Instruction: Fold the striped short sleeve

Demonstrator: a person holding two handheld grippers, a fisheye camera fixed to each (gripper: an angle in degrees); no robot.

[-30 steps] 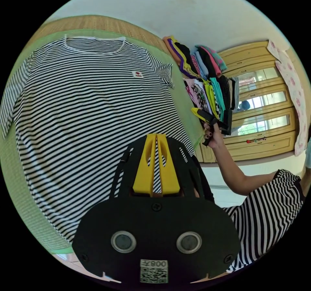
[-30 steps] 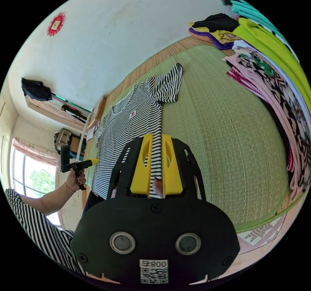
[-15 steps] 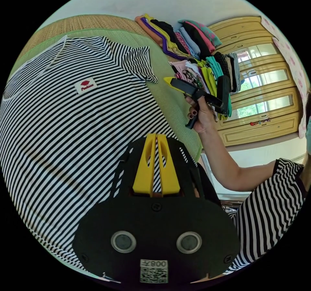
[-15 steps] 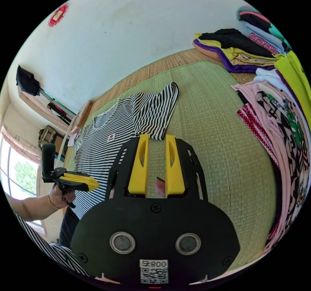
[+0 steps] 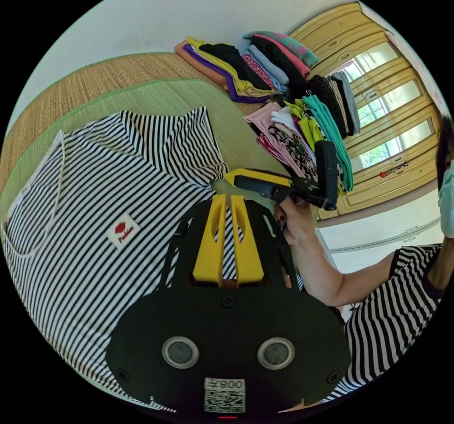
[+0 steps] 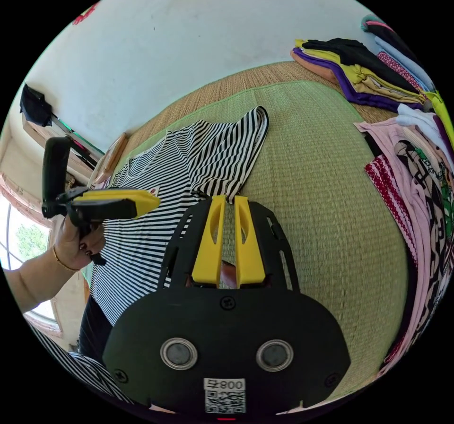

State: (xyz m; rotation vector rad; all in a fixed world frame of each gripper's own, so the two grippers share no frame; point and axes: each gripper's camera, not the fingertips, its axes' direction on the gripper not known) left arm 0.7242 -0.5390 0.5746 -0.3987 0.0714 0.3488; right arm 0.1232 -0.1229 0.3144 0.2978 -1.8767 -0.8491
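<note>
A black-and-white striped short-sleeve shirt (image 5: 94, 206) lies flat on the green mat (image 6: 307, 183), a small red patch on its chest. Its sleeve (image 6: 236, 150) spreads out toward the clothes piles. My right gripper (image 6: 228, 199) has its jaws closed at the sleeve's lower corner, near the armpit; in the left gripper view the right gripper (image 5: 229, 177) touches that same corner. My left gripper (image 5: 226, 198) hangs shut over the shirt's body with nothing in it. In the right gripper view, a hand holds the left gripper (image 6: 153, 201) above the shirt.
Stacks of folded clothes (image 5: 265, 64) line the mat's far side, with more spread garments (image 6: 425, 168) beside them. A yellow wooden wardrobe (image 5: 378, 102) stands behind. The person's striped top (image 5: 392, 301) and forearm are close by. A pale wall runs along the mat.
My right gripper's jaws have gone from open to closed at the sleeve's corner. Both cameras have moved up along the shirt toward the sleeve. The left gripper stays shut.
</note>
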